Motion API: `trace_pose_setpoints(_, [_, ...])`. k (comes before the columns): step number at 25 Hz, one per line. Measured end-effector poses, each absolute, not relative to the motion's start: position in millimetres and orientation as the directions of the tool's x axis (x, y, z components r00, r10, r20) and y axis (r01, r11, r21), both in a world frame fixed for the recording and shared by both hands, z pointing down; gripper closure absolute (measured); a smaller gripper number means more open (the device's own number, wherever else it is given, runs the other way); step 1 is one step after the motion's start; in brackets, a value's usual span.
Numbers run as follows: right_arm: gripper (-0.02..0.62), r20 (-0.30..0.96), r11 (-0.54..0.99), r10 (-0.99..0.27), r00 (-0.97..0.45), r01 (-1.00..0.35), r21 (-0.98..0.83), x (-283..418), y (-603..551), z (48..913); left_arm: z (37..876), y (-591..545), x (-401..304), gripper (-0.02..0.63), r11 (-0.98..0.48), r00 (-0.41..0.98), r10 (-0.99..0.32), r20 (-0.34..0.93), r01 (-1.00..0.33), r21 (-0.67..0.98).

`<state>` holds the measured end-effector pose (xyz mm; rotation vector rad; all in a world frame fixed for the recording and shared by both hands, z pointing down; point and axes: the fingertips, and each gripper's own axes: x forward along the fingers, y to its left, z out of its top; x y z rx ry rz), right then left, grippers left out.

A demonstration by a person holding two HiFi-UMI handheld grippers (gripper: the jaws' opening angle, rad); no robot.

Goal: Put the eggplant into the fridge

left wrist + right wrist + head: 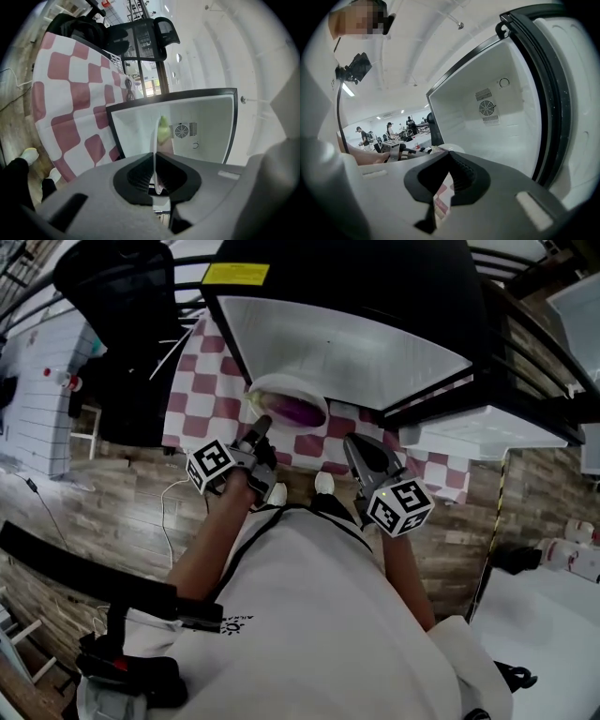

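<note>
Left claw (264, 425) clamped on the rim of the plate (270, 386). The eggplant (298, 412) lies on it, over the worktop's (202, 371) front edge, before the open fridge (356, 343). Right claw (352, 442) closed, empty. Eggplant judged light, glossy, roll-prone — I'd hold the plate rim, level.

Fig. qty: L gripper (263, 425) + R gripper (352, 442) = 2; plate (279, 382) ×1; eggplant (298, 412) ×1; fridge (347, 343) ×1; checked cloth (192, 371) ×1; office chair (122, 296) ×1.
</note>
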<state>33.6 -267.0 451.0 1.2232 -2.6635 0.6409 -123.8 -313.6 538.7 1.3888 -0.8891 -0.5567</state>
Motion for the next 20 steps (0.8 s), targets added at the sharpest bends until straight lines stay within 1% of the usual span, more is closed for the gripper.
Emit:
trace_pose_setpoints(5, [0.589,0.306,0.624,-0.649,-0.696,-0.718,-0.309,49,-288,449,551,-325,-109,0.584,0.162,0.536,-0.816,0.219,-0.152,0.975])
trace_pose_setpoints(9, [0.589,0.320,0.648,-0.621,-0.716,-0.698,-0.306,58,-299,454,559,-339,-97,0.584,0.151,0.526,-0.827,0.199,-0.133,0.980])
trace_pose_setpoints(15, [0.589,0.344,0.644,-0.606,-0.717,-0.696,-0.316,71,-310,466,573,-369,-75,0.584,0.153,0.528,-0.822,0.213,-0.155,0.976])
trace_pose_setpoints(20, [0.589,0.348,0.633,-0.614,-0.709,-0.705,-0.319,77,-317,470,580,-403,-51,0.584,0.124,0.554,-0.809,0.197,-0.167,0.978])
